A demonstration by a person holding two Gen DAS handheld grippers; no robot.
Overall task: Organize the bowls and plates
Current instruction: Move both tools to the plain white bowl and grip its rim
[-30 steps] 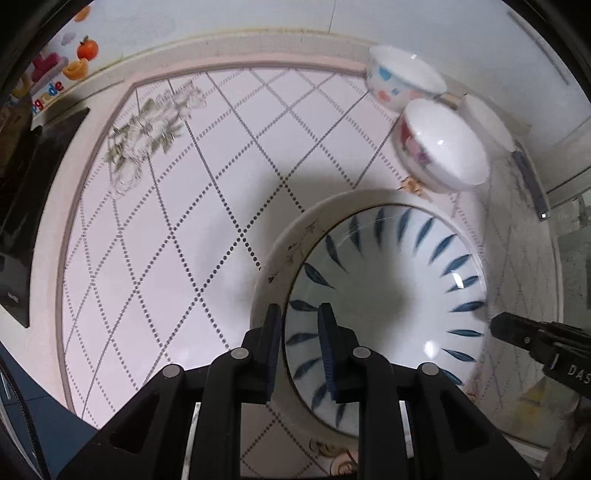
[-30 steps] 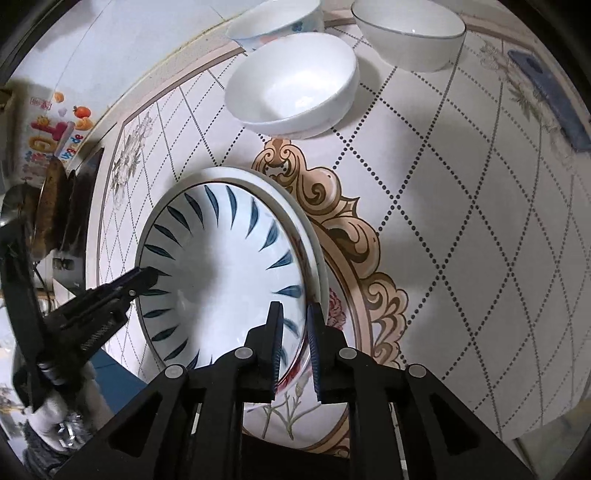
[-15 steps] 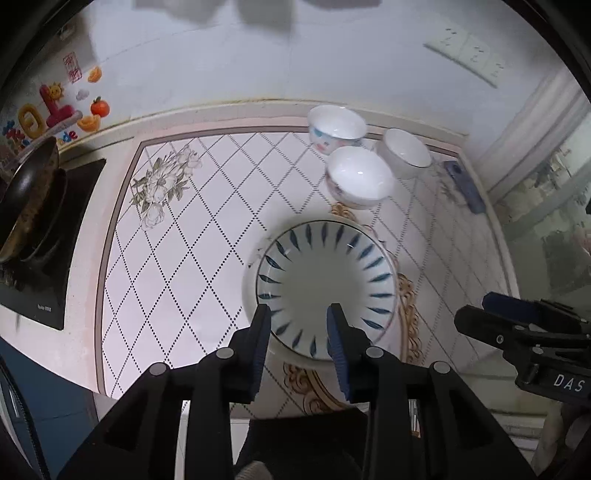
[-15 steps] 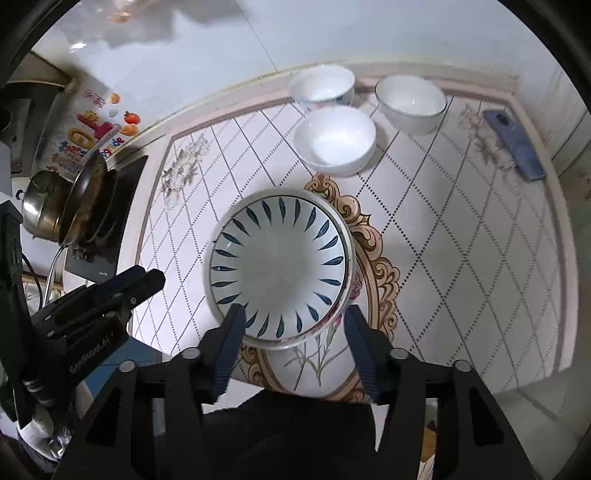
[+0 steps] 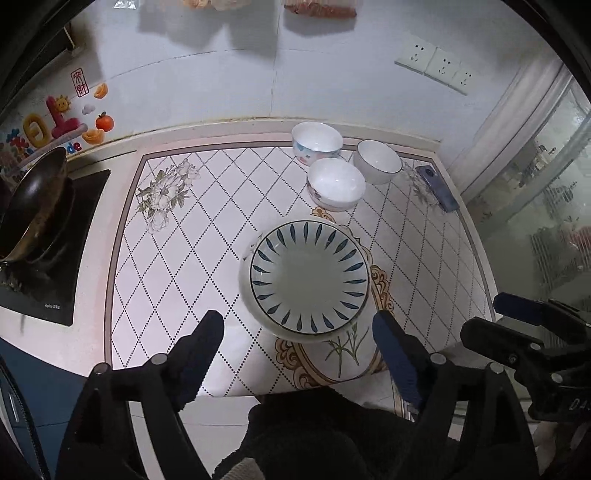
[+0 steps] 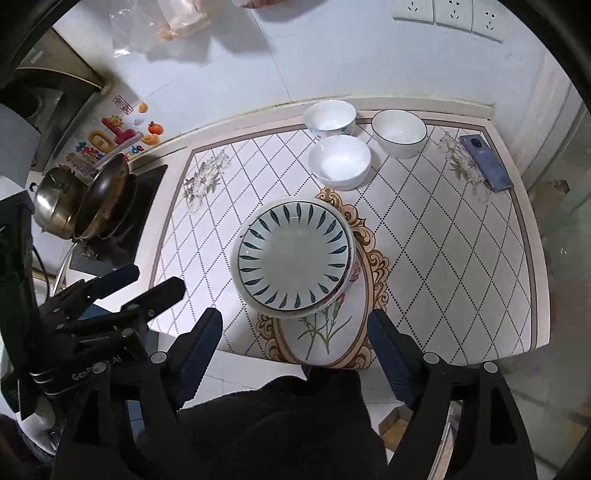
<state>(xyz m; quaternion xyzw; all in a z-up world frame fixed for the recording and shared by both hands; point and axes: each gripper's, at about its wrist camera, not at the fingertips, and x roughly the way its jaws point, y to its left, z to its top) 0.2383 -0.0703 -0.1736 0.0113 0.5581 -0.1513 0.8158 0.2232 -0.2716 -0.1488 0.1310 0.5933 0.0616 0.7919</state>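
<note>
Left gripper (image 5: 295, 328) and right gripper (image 6: 295, 325) both opening wide, nothing between the jaws. Leaf-pattern plate (image 5: 309, 277) sits on a lower plate (image 5: 246, 291), mostly hidden, mid-counter. Three bowls (image 5: 336, 184) at 12 o'clock. Dark sleeve (image 6: 273, 424) blocks the counter's near edge.

Both your views are sharp, evenly lit, cool white. Fisheye bends the tabletop (image 5: 177, 258) edges and leaves black corners. Soft shadows fall on the wall (image 6: 332, 62) under the hanging bags (image 6: 177, 18). Small glare in your patterned plate (image 5: 309, 275). Glass door (image 5: 546, 192) at right looks hazy.
</note>
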